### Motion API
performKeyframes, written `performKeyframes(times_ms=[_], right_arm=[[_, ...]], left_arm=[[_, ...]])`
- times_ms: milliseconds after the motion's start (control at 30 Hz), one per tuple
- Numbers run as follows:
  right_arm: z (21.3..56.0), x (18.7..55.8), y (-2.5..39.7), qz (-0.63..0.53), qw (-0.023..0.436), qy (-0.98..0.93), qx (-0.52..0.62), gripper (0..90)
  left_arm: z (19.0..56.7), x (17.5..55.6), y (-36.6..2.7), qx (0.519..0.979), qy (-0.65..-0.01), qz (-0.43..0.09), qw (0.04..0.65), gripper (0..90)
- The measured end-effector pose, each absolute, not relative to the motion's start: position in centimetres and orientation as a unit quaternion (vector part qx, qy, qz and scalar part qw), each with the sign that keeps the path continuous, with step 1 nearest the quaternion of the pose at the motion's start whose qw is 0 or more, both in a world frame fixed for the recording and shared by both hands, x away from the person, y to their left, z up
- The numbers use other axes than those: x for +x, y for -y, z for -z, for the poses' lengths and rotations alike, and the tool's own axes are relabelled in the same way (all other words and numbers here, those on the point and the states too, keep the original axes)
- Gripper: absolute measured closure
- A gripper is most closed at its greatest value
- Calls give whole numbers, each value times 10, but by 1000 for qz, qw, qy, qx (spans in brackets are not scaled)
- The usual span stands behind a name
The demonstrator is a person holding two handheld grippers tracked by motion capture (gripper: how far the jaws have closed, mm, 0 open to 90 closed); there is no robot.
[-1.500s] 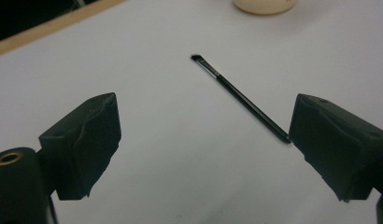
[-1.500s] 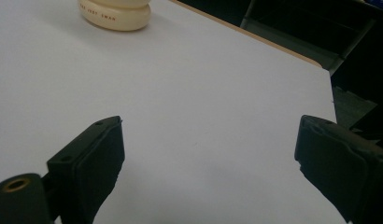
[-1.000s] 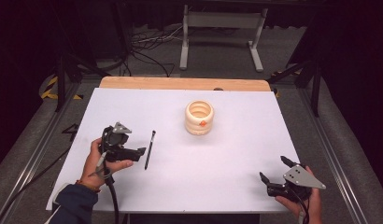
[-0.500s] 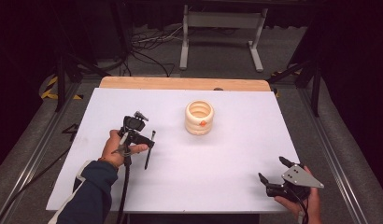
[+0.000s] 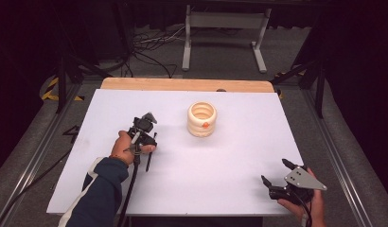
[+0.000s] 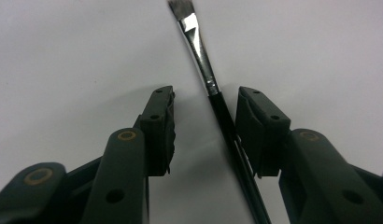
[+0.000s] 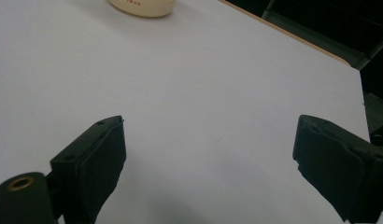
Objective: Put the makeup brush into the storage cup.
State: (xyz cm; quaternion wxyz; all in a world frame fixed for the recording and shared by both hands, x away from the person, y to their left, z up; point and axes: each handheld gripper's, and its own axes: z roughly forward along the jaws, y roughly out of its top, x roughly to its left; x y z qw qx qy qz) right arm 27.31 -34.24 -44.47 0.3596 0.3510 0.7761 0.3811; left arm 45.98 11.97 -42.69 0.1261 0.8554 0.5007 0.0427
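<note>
Left claw (image 5: 145,134) lowered over the paintbrush (image 5: 150,152), jaws parted and straddling the black handle, nothing gripped yet. Seen in the left gripper view, brush (image 6: 213,93) lying flat on the white tabletop (image 6: 77,51), handle closer to one pad than the other, silver ferrule and dark bristles pointing on past the tips. Right claw (image 5: 277,182) held well off from the brush, near the front corner of the tabletop, jaws spread wide with only bare white sheet between them (image 7: 208,158).

Judged an early stage: approach made and claw lined up along the handle, but closing, lifting and carrying all left to do. Likely destination the cream ribbed cup (image 5: 201,119), standing upright beyond the brush and toward the middle of the tabletop, well apart from it; open mouth facing up, a small orange mark on its side. No contact between brush and cup. Base of the same cup caught at the top edge of the right gripper view (image 7: 143,7).

Tabletop (image 5: 239,156) covered in a plain white sheet, a strip of light wood (image 5: 182,84) left showing along the far edge behind the cup. Beyond that, a dim room: dark grey floor, a tangle of cables (image 5: 149,47), a white metal stand (image 5: 225,28) set back from the cup, black frame legs to either side.
</note>
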Motion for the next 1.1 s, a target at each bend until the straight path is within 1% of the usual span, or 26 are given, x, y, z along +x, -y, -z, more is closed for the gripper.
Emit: performKeyframes(times_ms=[100, 133, 200, 233, 367, 500, 667, 800, 933, 1000, 1100], right_arm=[[444, 273, 342, -383, 359, -776, 350, 107], [444, 273, 342, -382, 359, -777, 349, 107], [444, 272, 342, -383, 359, -777, 348, 106], [444, 272, 342, -383, 358, -777, 348, 105], [443, 271, 343, -386, 365, -773, 348, 110], [437, 266, 341, -402, 385, -762, 329, 113], [438, 267, 341, -396, 387, -764, 331, 117], [437, 265, 340, -401, 393, -761, 324, 116], [439, 266, 342, -399, 390, -763, 327, 116], [439, 266, 341, -400, 389, -762, 328, 114], [439, 267, 342, -401, 387, -763, 328, 110]], left_arm=[[426, 462, -117, 865, -488, -43, 112, 611], [426, 462, -116, 868, -483, -43, 107, 624], [425, 463, -114, 875, -471, -41, 103, 684], [425, 463, -112, 878, -466, -41, 101, 684], [425, 464, -113, 882, -457, -43, 102, 832], [425, 464, -113, 888, -446, -44, 101, 833], [426, 462, -116, 898, -423, -51, 113, 834], [425, 459, -124, 896, -416, -58, 145, 834], [417, 455, -130, 890, -407, -74, 194, 834], [412, 450, -132, 884, -401, -77, 228, 834], [403, 441, -136, 877, -385, -99, 271, 834]])
